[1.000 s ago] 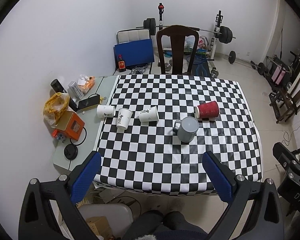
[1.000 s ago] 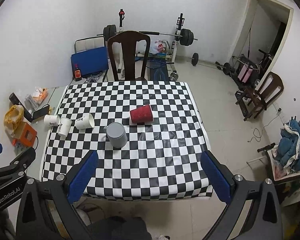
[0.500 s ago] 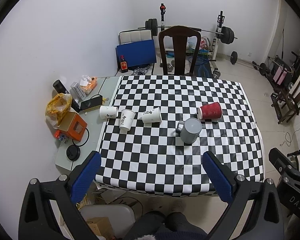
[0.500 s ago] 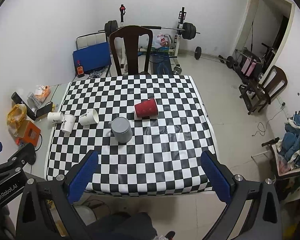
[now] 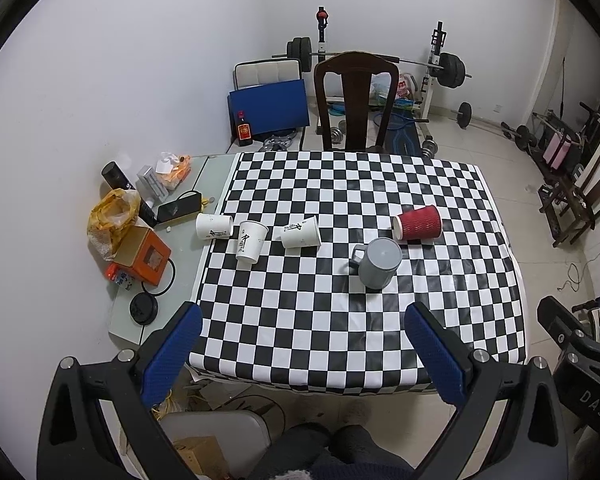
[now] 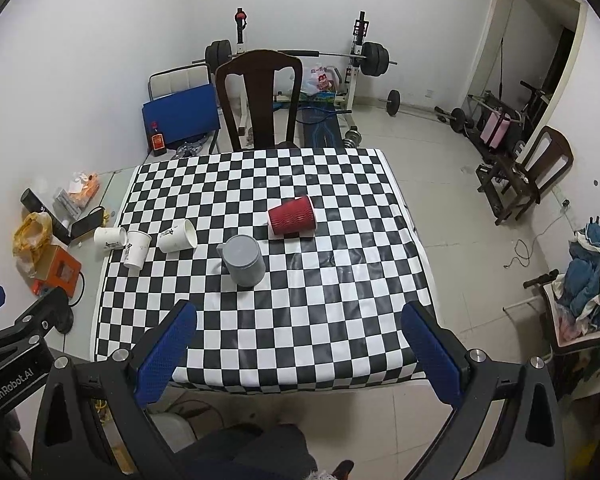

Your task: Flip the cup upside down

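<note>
- Overhead, both grippers hang above the near edge of a checkered surface [image 5: 340, 312], each spread wide and holding nothing.
- Left gripper [image 5: 304, 344]: blue pads far apart, well short of every cup.
- Right gripper [image 6: 300, 344]: blue pads equally far apart; the left gripper's black body shows at the lower left of the right wrist view.
- A gray mug [image 5: 378, 263] stands near the middle of the surface with its wider end up and its handle toward the left; whether that top is open or closed cannot be told.
- A red ribbed paper cup [image 5: 417, 222] lies on its side just beyond the mug, mouth toward the left in the left wrist view.
- Three white paper cups sit at the left: one [image 5: 299, 232] on its side on the checkered cloth, one [image 5: 250, 240] tilted at the cloth's edge, one [image 5: 213, 226] on its side on the bare side table [image 5: 128, 320].
- An orange box [image 5: 142, 255], a yellow bag [image 5: 110, 216] and a black round disc [image 5: 143, 309] crowd that side table.
- A dark wooden chair [image 5: 354, 100] stands at the far edge, with a barbell rack [image 5: 432, 72] behind it.
</note>
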